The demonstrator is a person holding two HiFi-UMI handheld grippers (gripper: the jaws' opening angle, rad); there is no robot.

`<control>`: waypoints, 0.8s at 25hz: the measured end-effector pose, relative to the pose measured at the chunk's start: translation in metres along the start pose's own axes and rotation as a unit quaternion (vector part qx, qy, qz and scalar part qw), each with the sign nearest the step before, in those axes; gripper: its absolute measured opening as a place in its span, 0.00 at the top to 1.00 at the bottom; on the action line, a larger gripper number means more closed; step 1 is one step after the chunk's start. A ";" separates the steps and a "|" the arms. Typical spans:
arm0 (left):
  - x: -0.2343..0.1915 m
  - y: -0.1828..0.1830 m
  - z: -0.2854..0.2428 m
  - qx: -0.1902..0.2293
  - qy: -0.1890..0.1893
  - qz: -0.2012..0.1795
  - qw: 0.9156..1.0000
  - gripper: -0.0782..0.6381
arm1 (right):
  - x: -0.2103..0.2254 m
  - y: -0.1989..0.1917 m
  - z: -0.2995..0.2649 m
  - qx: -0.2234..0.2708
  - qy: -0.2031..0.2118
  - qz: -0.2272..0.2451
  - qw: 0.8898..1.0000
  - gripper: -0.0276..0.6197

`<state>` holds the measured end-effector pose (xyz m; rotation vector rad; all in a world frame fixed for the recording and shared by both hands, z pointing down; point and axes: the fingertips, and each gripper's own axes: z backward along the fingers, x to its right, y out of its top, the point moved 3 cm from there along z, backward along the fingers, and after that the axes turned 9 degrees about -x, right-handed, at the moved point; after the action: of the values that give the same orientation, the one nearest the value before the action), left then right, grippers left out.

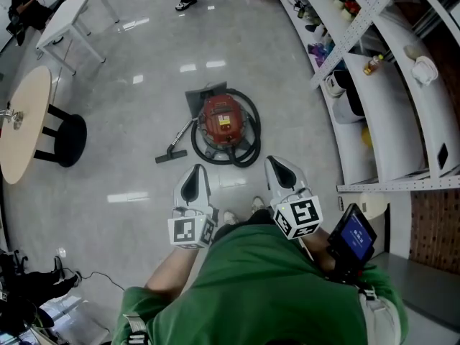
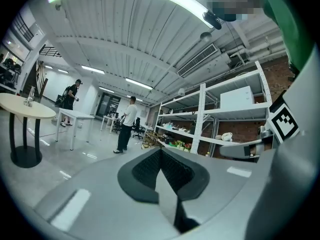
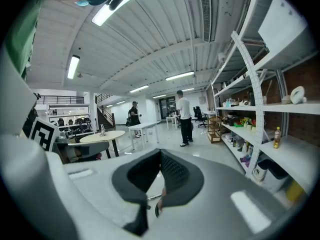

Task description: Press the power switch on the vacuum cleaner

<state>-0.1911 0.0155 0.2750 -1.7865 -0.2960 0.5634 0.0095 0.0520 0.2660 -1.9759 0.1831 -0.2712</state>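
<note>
Open office-workshop hall: metal shelves [image 1: 394, 106] line a brick wall [image 2: 239, 130]; a desk [image 1: 68, 16] and round table [image 1: 21, 128] stand across the polished floor [image 1: 136, 128].

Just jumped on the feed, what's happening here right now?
A person in a green shirt stands on the floor facing the red vacuum cleaner, its black hose coiled around it. The left hand-held gripper and right hand-held gripper are held out in front, jaws together and empty. Neither touches the vacuum.

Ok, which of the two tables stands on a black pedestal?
The round beige table at the head view's left edge; the white table farther off is rectangular and stands on thin legs.
</note>
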 end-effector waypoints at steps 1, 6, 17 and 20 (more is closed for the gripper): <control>0.003 0.002 0.000 0.001 0.000 -0.001 1.000 0.88 | 0.001 -0.001 0.003 -0.001 0.001 -0.001 1.000 0.95; 0.021 0.007 0.000 -0.001 0.003 -0.005 1.000 0.88 | 0.010 -0.002 0.017 -0.001 0.008 -0.006 1.000 0.95; 0.055 0.004 0.002 0.004 0.003 -0.013 1.000 0.88 | 0.026 -0.008 0.038 0.017 0.019 -0.011 1.000 0.95; 0.064 0.004 0.004 0.004 0.002 -0.013 1.000 0.88 | 0.027 -0.007 0.044 0.020 0.023 -0.010 0.999 0.95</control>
<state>-0.1393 0.0481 0.2562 -1.7735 -0.3130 0.5432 0.0476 0.0868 0.2576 -1.9342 0.1853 -0.3307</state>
